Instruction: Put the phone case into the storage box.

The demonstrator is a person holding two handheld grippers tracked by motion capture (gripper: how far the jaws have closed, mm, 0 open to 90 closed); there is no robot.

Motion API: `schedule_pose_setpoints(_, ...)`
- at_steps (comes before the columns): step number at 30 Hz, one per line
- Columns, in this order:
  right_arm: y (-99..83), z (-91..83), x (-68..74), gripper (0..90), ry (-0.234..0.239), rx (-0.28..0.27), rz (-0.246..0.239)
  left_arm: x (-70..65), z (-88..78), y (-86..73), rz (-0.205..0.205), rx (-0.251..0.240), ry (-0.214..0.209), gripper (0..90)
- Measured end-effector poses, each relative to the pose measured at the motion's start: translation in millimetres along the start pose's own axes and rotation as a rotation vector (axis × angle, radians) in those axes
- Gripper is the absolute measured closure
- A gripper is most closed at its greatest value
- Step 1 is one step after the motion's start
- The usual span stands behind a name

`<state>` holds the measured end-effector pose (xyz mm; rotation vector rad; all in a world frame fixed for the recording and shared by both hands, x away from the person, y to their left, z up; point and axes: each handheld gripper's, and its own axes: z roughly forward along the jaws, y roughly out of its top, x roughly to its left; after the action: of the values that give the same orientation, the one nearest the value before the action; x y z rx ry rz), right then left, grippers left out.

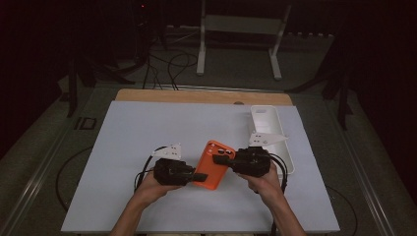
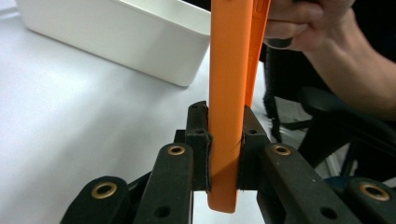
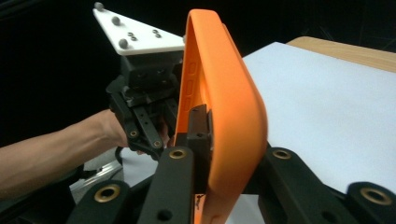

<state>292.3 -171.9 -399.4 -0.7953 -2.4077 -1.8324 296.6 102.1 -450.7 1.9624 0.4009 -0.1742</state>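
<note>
White table (image 1: 147, 147), dark room behind; orange case (image 1: 212, 164) held up over it, left of tray (image 1: 290, 147).
Clamped at both ends: left gripper (image 1: 199, 176) on near end, right gripper (image 1: 220, 159) on far end, long axis running between.

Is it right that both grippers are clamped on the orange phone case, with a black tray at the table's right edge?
Not quite: the tray is white, as the high view shows. Rest holds: left gripper and right gripper are both shut on the orange phone case.
</note>
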Motion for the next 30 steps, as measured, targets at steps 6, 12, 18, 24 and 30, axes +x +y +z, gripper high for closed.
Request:
schedule_pose_setpoints(6,-0.2,3.0,2.3,68.6,-0.057,0.018,-0.014,-3.3,-1.6,1.4,0.020,-0.003,0.056,80.4)
schedule_pose_setpoints(12,-0.4,6.4,3.7,54.9,-0.125,0.037,-0.023,-5.9,-3.7,2.1,0.031,-0.006,0.118,80.4)
schedule_pose_setpoints(18,-0.1,5.8,3.2,39.1,-0.163,0.043,-0.007,-9.2,-7.0,3.2,0.039,-0.013,0.193,80.4)
schedule_pose_setpoints(24,-0.1,4.3,4.1,29.2,-0.212,0.043,-0.007,-11.6,-7.9,3.8,0.042,-0.015,0.247,80.3)
schedule_pose_setpoints(30,-0.3,4.1,6.9,24.8,-0.261,0.051,-0.020,-15.2,-8.7,4.8,0.047,-0.024,0.338,80.3)
